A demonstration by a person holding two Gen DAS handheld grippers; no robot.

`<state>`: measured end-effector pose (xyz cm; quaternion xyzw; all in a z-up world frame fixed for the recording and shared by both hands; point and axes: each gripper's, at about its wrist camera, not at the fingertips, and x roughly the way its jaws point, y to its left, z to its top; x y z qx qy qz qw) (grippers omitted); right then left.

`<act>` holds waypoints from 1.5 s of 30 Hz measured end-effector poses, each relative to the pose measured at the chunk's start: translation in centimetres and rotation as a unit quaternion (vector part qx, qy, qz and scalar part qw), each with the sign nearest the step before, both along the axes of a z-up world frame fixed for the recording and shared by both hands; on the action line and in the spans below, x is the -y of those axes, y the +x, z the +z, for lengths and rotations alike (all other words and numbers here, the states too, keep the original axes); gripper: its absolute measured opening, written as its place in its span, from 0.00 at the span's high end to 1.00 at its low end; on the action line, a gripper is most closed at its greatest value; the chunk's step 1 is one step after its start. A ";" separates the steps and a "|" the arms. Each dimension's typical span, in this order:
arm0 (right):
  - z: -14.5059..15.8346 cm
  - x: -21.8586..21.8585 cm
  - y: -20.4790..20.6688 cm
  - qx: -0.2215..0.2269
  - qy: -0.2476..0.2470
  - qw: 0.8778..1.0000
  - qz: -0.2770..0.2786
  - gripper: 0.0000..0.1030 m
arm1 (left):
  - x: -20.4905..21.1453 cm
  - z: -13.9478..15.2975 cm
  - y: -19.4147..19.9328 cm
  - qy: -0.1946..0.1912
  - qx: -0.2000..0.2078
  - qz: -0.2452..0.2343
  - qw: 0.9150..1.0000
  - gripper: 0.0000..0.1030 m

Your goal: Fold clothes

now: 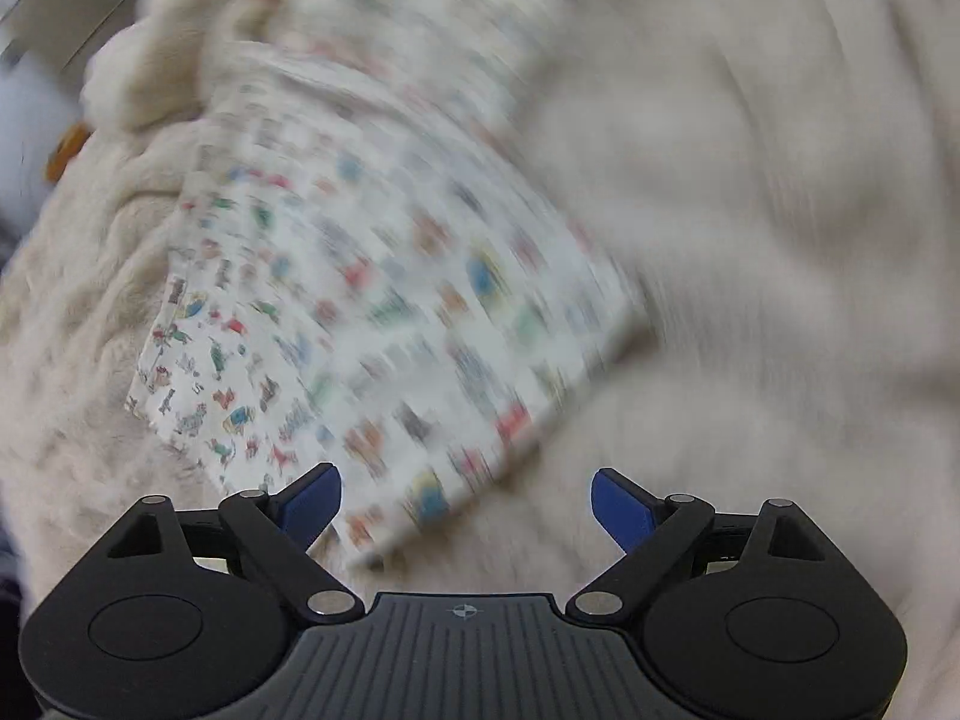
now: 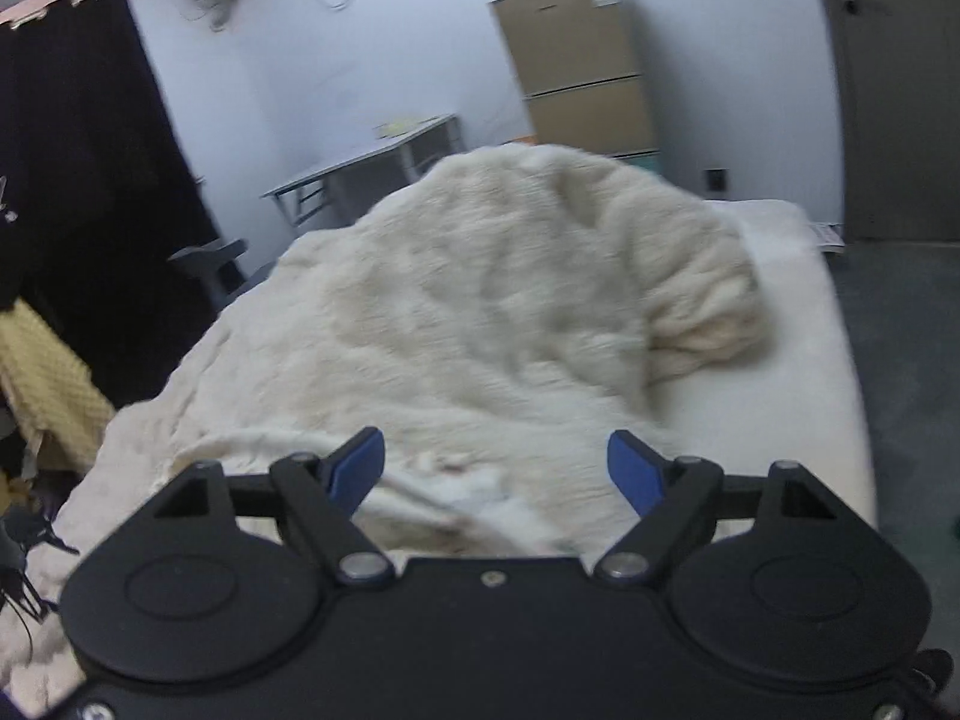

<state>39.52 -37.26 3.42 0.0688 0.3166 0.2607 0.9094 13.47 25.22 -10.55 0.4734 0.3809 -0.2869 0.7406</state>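
Left gripper [image 1: 466,507]: jaws stood wide apart, blue pads clear of everything, nothing between them; it pointed steeply down at the bed.
Printed garment [image 1: 372,300]: white cloth with small coloured figures, lying folded into a rough rectangle on the fleece just ahead of the left gripper's tips; its near corner sat between the two pads in the left wrist view but under them, not gripped. Much of it was smeared by motion blur, so the print could not be read.
Right gripper [image 2: 495,468]: jaws likewise wide, holding nothing, hanging over the near edge of the fleece.
Cloth under right gripper [image 2: 474,495]: a pale rumpled patch just beyond the tips; too blurred to tell whether it was the garment or the blanket.
Cream fleece blanket [image 2: 480,312]: thick, rumpled, covering most of the bed, heaped toward the far end.
Mattress [image 2: 780,396]: bare white strip showing along the right side of the blanket.
Yellow textured cloth [image 2: 42,372]: at the left of the bed, low down.
Dark curtain [image 2: 84,150]: behind it, along the left wall.
Grey desk [image 2: 372,162]: beyond the bed, against the far wall.
Stacked cardboard boxes [image 2: 582,66]: right of the desk, small items on top.
Door [image 2: 900,90]: far right, shut.
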 end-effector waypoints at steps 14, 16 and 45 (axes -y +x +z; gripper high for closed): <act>1.6 -6.6 -2.6 0.042 -0.061 0.996 0.057 0.22 | -8.5 7.2 5.6 -0.439 0.161 0.224 0.855 0.93; 1.8 -6.5 -2.5 0.043 -0.054 0.996 0.054 0.22 | -11.1 8.8 9.1 -0.452 0.155 0.281 0.832 0.93; -0.9 -10.9 -20.5 0.058 -0.090 0.992 0.063 0.14 | 1.8 8.3 3.6 -0.412 0.094 0.258 0.869 0.20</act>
